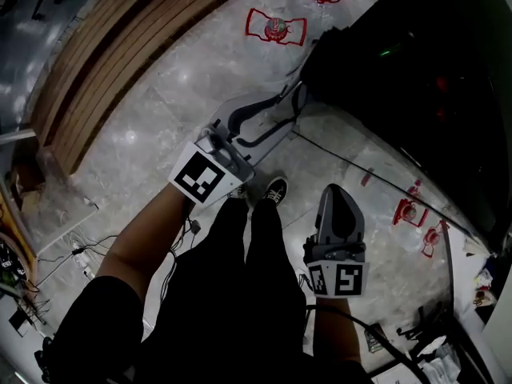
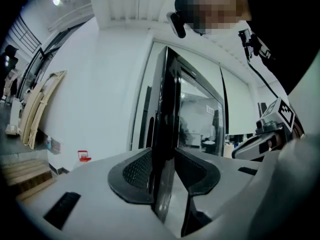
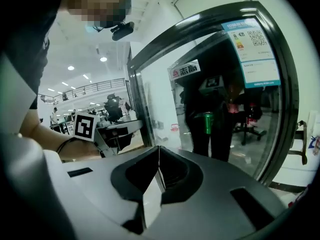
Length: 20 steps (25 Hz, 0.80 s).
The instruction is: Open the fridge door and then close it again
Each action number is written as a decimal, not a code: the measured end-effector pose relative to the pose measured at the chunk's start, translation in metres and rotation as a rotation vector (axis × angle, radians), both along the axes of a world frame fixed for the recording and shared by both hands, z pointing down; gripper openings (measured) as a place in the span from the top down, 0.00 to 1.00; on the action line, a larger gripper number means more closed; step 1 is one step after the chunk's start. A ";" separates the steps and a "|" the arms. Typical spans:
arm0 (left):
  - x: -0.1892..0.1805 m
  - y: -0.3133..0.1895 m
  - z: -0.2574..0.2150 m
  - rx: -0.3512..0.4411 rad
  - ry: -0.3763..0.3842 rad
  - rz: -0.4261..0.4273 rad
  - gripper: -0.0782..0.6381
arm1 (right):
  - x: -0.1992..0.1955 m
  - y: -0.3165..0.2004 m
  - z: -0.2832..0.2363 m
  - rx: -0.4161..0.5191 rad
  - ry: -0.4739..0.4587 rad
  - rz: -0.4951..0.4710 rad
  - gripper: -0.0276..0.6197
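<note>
The fridge (image 1: 416, 78) is the dark cabinet at the upper right of the head view, and its glass door (image 2: 170, 99) stands swung out, seen edge-on in the left gripper view. My left gripper (image 1: 290, 106) reaches level to that free edge. The edge fills the gap of the left gripper (image 2: 163, 154), with both pads against it. My right gripper (image 1: 334, 190) hangs lower and nearer to me, apart from the door. In its own view the right gripper (image 3: 159, 159) has its jaws together with nothing between them, facing the door's glass (image 3: 220, 94).
Large water bottles with red handles (image 1: 276, 26) stand on the marble floor beyond the left gripper. Wooden slatted boards (image 1: 120, 54) lie at the upper left. Cables (image 1: 80, 250) trail at the left. The person's black-clad legs and a shoe (image 1: 276, 189) are below the grippers.
</note>
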State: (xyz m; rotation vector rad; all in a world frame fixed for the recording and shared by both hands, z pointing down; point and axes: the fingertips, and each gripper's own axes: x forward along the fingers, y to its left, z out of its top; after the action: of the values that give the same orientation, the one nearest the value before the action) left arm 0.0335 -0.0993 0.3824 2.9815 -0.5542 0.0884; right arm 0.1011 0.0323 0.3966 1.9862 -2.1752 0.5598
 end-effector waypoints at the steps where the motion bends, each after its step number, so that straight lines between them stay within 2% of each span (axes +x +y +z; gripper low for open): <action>1: -0.007 0.010 -0.001 -0.004 0.001 -0.004 0.69 | -0.006 0.005 -0.004 0.005 0.002 -0.016 0.93; 6: -0.038 0.063 -0.004 -0.040 -0.011 -0.013 0.71 | -0.040 0.029 -0.017 -0.004 -0.005 -0.092 0.93; 8: -0.047 0.082 -0.005 -0.048 -0.025 -0.016 0.73 | -0.052 0.033 -0.026 0.019 -0.001 -0.126 0.93; 12: -0.059 0.117 -0.007 -0.032 -0.059 -0.018 0.75 | -0.078 0.046 -0.036 0.032 -0.009 -0.187 0.93; 16: -0.066 0.143 -0.005 -0.077 -0.051 -0.050 0.75 | -0.090 0.059 -0.040 0.033 -0.023 -0.210 0.93; 20: -0.069 0.154 -0.006 -0.070 -0.066 -0.043 0.76 | -0.091 0.063 -0.040 0.023 -0.025 -0.213 0.93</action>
State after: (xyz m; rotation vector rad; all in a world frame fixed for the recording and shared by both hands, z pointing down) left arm -0.0353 0.0547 0.3767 2.9061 -0.6098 0.1996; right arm 0.0097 0.0957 0.3563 1.7360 -2.3790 0.5325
